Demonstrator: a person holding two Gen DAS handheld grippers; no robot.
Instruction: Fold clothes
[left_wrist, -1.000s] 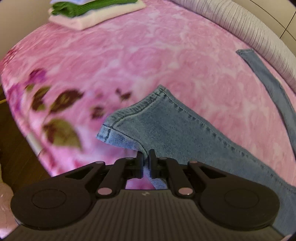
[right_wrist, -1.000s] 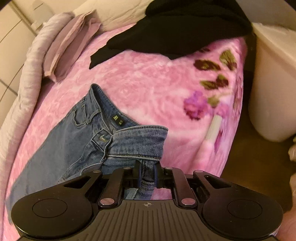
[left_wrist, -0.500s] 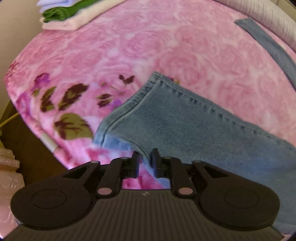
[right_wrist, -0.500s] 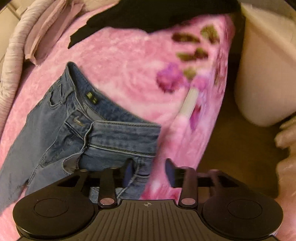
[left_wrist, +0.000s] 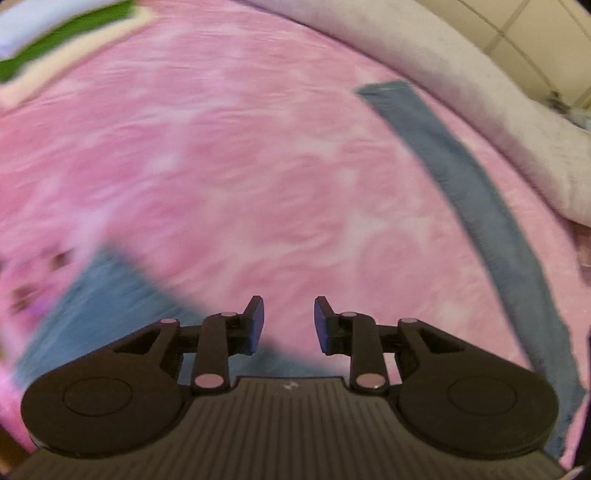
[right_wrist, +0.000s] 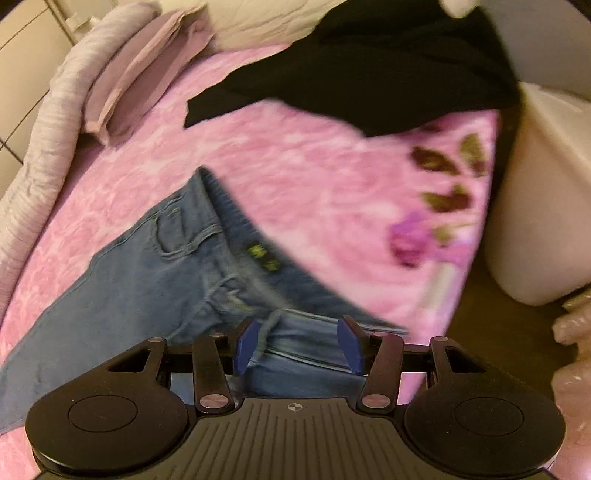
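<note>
Both grippers tilt steeply down over the bed (left_wrist: 229, 155) — the left gripper (left_wrist: 289, 325) opening, nothing between its jaws; the right gripper (right_wrist: 297, 345) opening wide above the jeans (right_wrist: 155, 273), spread near the bed's front edge.

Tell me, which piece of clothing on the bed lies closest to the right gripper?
The blue jeans: their waistband lies right under the right gripper, whose jaws are opening. The black garment lies farther up the bed.

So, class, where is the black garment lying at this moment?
In the right wrist view, the black garment lies at the top of the pink blanket, beyond the jeans.
</note>
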